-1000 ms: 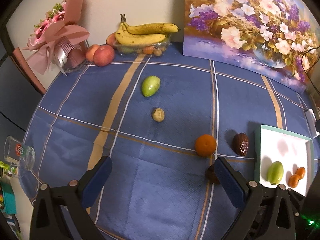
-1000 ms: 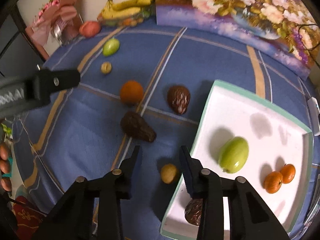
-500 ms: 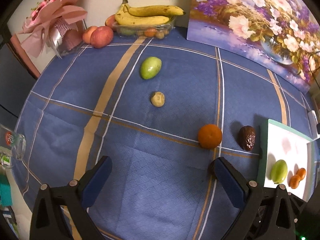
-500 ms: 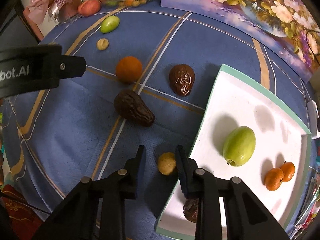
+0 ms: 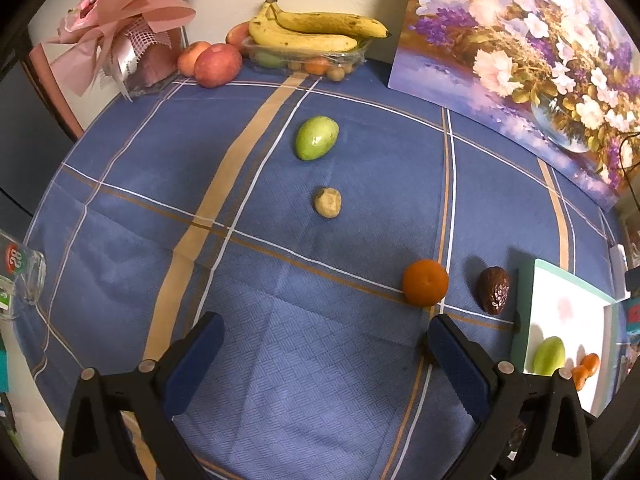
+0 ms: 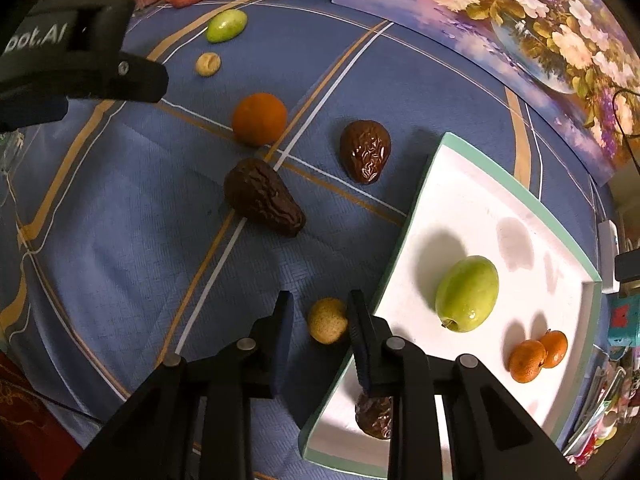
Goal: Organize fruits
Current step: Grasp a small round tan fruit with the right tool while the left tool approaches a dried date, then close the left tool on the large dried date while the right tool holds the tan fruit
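Note:
My right gripper [image 6: 322, 304] is open, its jaws on either side of a small tan fruit [image 6: 327, 320] lying on the blue cloth beside the white tray [image 6: 472, 184]. The tray holds a green fruit [image 6: 467, 293], two small oranges [image 6: 538, 354] and a dark date [image 6: 374, 416]. Loose on the cloth are a dark wrinkled fruit [image 6: 262, 197], a brown date [image 6: 365, 150], an orange [image 6: 259, 119], a second tan fruit [image 5: 327, 202] and a green fruit [image 5: 317, 137]. My left gripper [image 5: 324, 326] is open and empty above the cloth.
At the back stand a clear box with bananas [image 5: 316, 36], apples [image 5: 212, 64], a pink bouquet [image 5: 128, 36] and a flower painting [image 5: 520, 40]. A glass [image 5: 20, 276] lies at the left table edge. The left gripper's body [image 6: 76, 60] shows in the right wrist view.
My right gripper has moved forward and down, so the small tan fruit now sits between its jaws. My left gripper has moved forward over the cloth, still open.

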Tool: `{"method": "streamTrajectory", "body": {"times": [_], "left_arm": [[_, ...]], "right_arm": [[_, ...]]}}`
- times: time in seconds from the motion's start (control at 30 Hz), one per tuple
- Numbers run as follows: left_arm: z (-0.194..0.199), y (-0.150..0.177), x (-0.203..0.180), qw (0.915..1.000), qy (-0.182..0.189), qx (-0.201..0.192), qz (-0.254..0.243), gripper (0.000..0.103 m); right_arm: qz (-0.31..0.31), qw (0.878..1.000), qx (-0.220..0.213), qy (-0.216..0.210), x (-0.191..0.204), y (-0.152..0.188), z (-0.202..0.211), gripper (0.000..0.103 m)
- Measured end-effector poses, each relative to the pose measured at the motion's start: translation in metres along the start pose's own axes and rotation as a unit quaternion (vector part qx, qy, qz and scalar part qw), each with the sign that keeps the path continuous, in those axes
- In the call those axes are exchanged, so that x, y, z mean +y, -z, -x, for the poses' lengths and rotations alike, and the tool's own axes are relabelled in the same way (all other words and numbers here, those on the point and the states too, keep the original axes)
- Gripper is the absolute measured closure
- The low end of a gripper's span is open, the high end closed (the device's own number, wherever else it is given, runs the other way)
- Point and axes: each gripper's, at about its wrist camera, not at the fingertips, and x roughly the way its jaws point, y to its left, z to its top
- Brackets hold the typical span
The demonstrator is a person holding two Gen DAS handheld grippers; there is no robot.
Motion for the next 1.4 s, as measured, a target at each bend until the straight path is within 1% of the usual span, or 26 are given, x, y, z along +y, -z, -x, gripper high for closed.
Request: {"method": "streamTrajectory", "body": {"times": [0.27,0.4,0.47,0.67,0.73,0.8,0.83,0.87,0.93,1.03,1.17,1.23,1.3,1.37,1.4], "left_arm": [[-0.001,-0.001,0.006,0.9999,0.001,0.002,0.017,0.0],[-0.001,-0.001,0.01,0.9997,0.003,0.003,0.026,0.0],[-0.001,-0.001,0.01,0.9996,0.004,0.002,0.028,0.0],[-0.002,-0.001,0.01,0.9994,0.012,0.007,0.032,0.0],[-0.003,-0.001,0.011,0.9988,0.022,0.012,0.042,0.0],[-0.007,0.0,0.012,0.9975,0.037,0.023,0.055,0.0],[-0.008,0.0,0.012,0.9969,0.043,0.028,0.059,0.0],[-0.009,0.001,0.011,0.9964,0.048,0.031,0.063,0.0],[-0.011,0.002,0.009,0.9956,0.054,0.037,0.067,0.0],[-0.014,0.004,0.002,0.9952,0.065,0.042,0.061,0.0],[-0.025,0.007,-0.008,0.9939,0.079,0.058,0.052,0.001],[-0.032,0.009,-0.014,0.9925,0.089,0.069,0.049,0.002],[-0.038,0.011,-0.02,0.9889,0.111,0.082,0.053,0.006],[-0.043,0.013,-0.024,0.9855,0.13,0.092,0.057,0.013],[-0.046,0.014,-0.028,0.9838,0.139,0.098,0.057,0.015]], "right_arm": [[0.008,1.0,-0.002,0.005,0.007,0.002,-0.006,0.076],[0.017,1.0,-0.001,0.018,0.008,0.004,-0.01,0.076],[0.021,0.999,-0.001,0.025,0.009,0.004,-0.011,0.081],[0.021,1.0,-0.003,0.022,0.009,0.005,-0.013,0.081],[0.011,1.0,-0.007,0.008,0.005,0.006,-0.013,0.083],[-0.013,0.999,-0.018,-0.026,-0.004,0.005,-0.008,0.091],[-0.023,0.999,-0.022,-0.041,-0.007,0.005,-0.006,0.093],[-0.025,0.998,-0.024,-0.043,-0.009,0.005,-0.005,0.093],[-0.019,0.999,-0.02,-0.032,-0.009,0.006,-0.006,0.093],[-0.015,0.999,-0.014,-0.029,-0.007,0.007,-0.01,0.093],[-0.027,0.998,-0.024,-0.058,-0.01,0.007,-0.006,0.093],[-0.033,0.998,-0.028,-0.054,-0.015,0.007,-0.003,0.093],[-0.04,0.997,-0.034,-0.054,-0.02,0.007,0.001,0.092],[-0.045,0.997,-0.04,-0.055,-0.026,0.007,0.004,0.093],[-0.048,0.997,-0.042,-0.053,-0.029,0.007,0.005,0.093]]}}
